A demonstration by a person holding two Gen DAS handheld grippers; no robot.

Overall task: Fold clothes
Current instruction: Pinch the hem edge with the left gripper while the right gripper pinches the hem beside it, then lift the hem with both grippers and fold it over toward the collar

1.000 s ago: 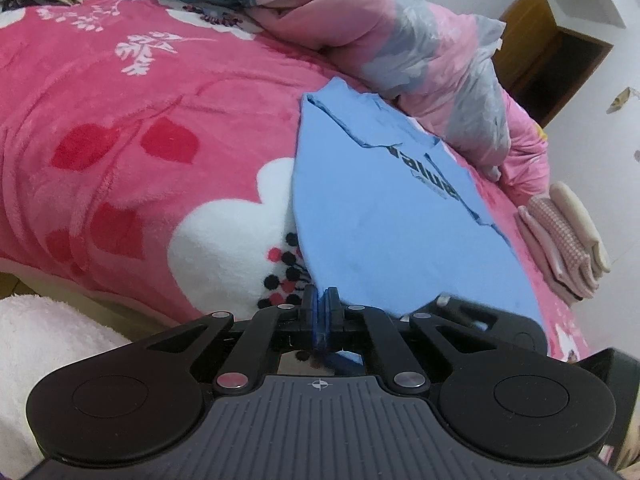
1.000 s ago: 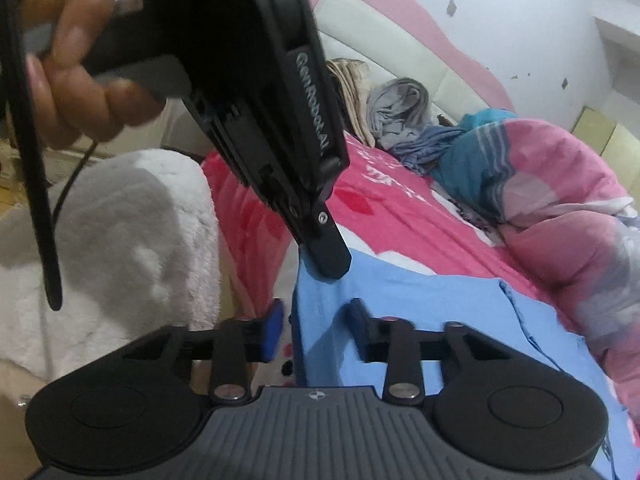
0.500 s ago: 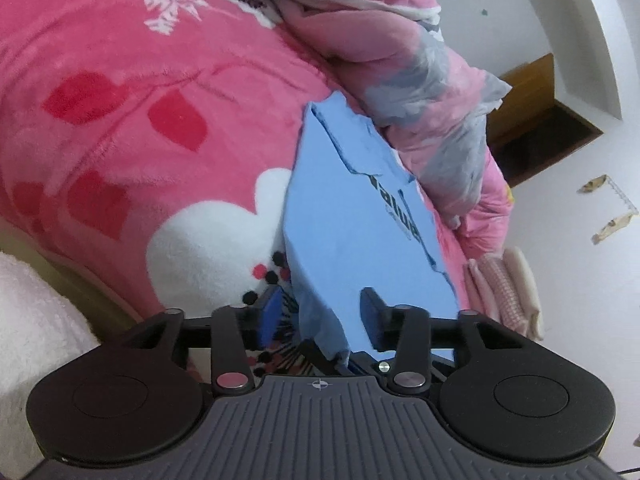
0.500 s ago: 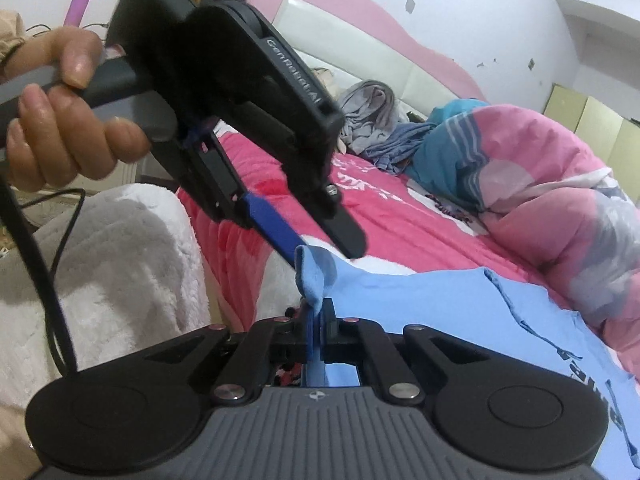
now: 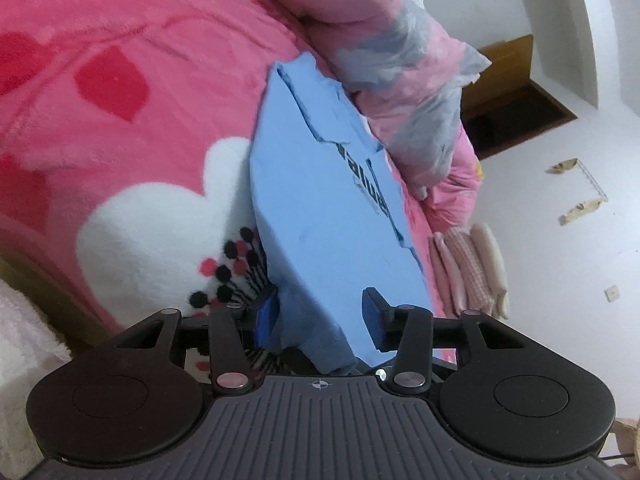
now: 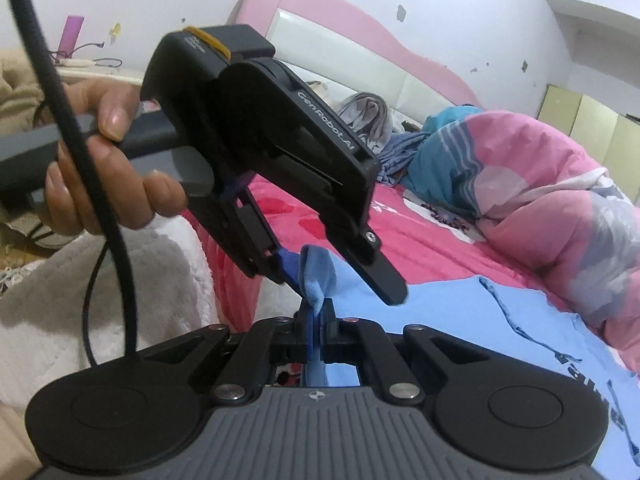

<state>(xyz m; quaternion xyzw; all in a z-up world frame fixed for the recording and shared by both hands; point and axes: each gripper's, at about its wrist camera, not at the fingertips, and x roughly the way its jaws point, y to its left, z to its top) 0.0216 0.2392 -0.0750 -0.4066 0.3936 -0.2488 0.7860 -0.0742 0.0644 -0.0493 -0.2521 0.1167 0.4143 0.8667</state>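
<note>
On the bed (image 5: 120, 128), right gripper (image 6: 318, 322) clamps the shirt (image 5: 320, 208); left gripper (image 5: 320, 316) gapes.

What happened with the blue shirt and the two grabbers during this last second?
The corner of the blue shirt changed hands: the left gripper let go and opened, with cloth still between its jaws, while the right gripper closed on it. The shirt itself stayed spread on the pink blanket.

Left tongs (image 5: 320, 316) parted, just opened; right tongs (image 6: 318, 322) clamped shut.
</note>
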